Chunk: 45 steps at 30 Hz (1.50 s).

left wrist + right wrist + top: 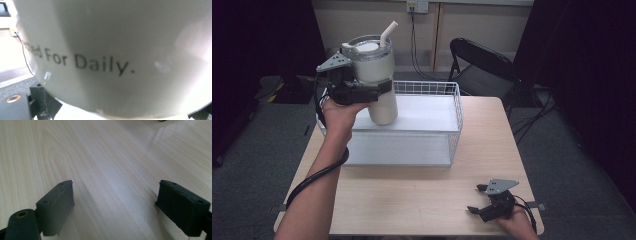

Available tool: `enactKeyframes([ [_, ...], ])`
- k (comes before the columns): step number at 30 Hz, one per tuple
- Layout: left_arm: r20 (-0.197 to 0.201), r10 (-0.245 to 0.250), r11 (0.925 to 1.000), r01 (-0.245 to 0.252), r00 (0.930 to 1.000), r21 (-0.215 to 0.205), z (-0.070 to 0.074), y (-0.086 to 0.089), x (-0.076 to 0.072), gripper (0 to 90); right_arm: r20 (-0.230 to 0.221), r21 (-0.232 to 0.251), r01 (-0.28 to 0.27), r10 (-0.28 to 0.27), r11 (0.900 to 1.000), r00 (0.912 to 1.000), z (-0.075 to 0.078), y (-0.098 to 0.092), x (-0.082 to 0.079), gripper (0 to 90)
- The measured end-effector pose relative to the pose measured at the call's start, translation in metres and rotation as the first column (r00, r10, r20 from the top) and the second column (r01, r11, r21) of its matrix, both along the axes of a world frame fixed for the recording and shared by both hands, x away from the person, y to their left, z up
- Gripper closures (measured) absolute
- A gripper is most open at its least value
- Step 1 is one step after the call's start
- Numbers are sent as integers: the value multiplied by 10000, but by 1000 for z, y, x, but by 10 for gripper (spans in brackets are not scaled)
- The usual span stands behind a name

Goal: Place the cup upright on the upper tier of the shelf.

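Observation:
A cream tumbler with a clear lid and a bent straw hangs tilted in the air over the left end of a white wire basket. My left gripper is shut on its body from the left. Up close, the tumbler's wall carries black lettering that reads "For Daily." My right gripper rests open near the table's front right corner. Its two black jaws stand wide apart over bare wood with nothing between them.
The basket has a white liner and sits at the back middle of the light wooden table. A black folding chair stands behind the table's right rear corner. Cables run along the floor and wall behind.

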State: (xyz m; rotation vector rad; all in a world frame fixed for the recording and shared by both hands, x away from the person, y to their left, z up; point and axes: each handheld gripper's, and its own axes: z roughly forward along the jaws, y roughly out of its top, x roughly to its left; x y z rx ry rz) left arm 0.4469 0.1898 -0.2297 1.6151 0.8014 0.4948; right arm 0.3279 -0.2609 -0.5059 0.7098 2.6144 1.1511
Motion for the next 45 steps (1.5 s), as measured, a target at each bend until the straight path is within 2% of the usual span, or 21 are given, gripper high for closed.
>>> enactKeyframes([
  [8, -5, 121, 9999, -121, 9999, 123, -3, -2, 6, 90, 6, -4, 3, -3, 10000, 10000, 0, 0, 0, 135],
  [21, 106, 172, 9994, -175, 9998, 302, -11, -17, 17, 90, 4, 0, 3, -3, 10000, 10000, 0, 0, 0, 134],
  [40, 98, 594, 9979, -596, 9982, 266, -23, -19, 26, 89, 5, -2, 4, -4, 10000, 10000, 0, 0, 0, 135],
  [45, 101, 689, 9975, -690, 9976, 117, -26, -17, 28, 89, -3, -1, 3, -3, 10000, 10000, 0, 0, 0, 135],
])
